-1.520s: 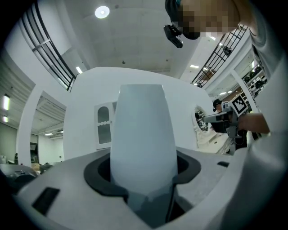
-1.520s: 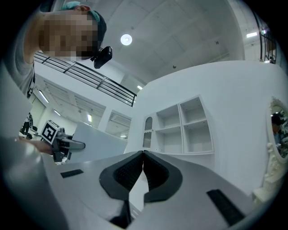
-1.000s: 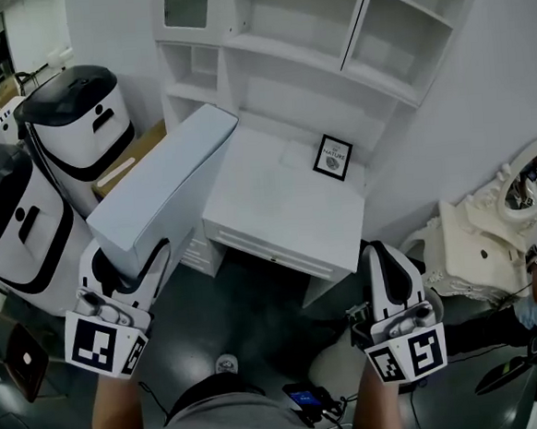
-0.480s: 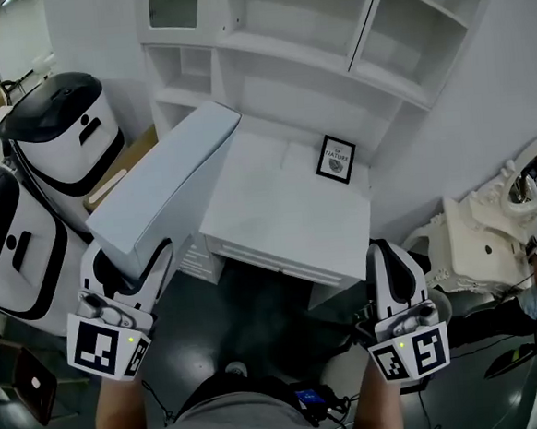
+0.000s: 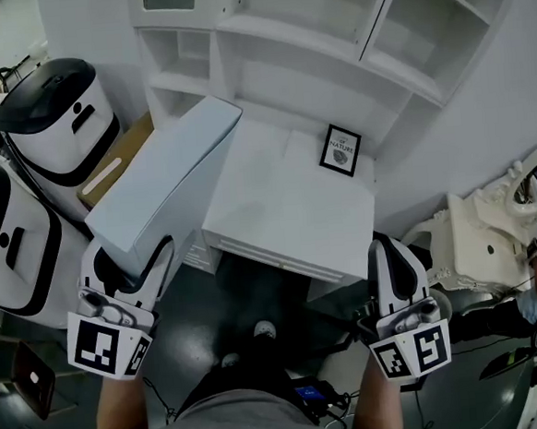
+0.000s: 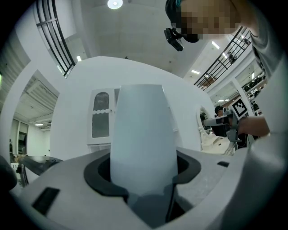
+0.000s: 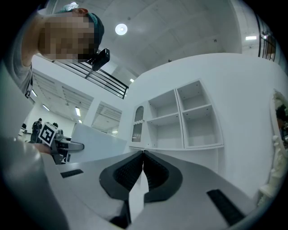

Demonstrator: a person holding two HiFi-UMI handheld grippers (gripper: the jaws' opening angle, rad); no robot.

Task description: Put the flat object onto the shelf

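Compared with a second earlier, the desk (image 5: 287,212) front edge lies nearer both tools; the grips are unchanged. The left hand-held gripper (image 5: 127,259) is clamped on the near end of the flat object (image 5: 169,184), which slants away from it, its far end at the desk's left edge. The right hand-held gripper (image 5: 388,244) is closed on nothing, just beside the desk's front corner. The open shelf (image 5: 329,42) compartments rise beyond, behind a framed picture (image 5: 340,150).

The flat board (image 5: 169,184) looks matt, perhaps foam; the desk (image 5: 286,207) smooth, painted white.
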